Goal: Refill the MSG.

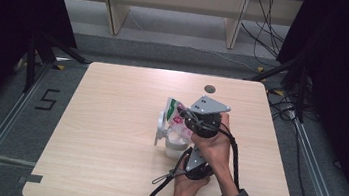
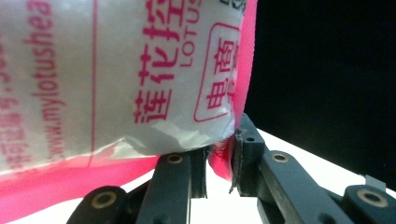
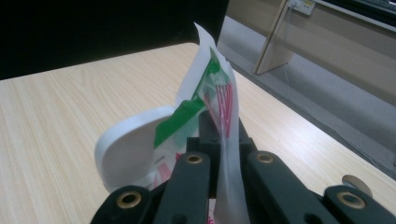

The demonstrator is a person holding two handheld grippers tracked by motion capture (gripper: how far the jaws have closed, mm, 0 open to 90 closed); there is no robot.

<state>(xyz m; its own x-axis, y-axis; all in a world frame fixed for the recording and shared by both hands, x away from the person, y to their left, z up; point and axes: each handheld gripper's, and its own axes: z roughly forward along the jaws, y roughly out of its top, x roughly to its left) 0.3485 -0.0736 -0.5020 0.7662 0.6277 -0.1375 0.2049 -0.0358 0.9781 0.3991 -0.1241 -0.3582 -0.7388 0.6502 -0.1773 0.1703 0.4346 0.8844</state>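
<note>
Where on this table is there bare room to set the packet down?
Free: the table's whole left half, the far strip by the round hole, and the right edge. Crowded: centre-right, where both grippers hold the packet over the white cup.

One plastic packet [image 1: 175, 112], one white container [image 1: 172, 145], two tongs.
</note>
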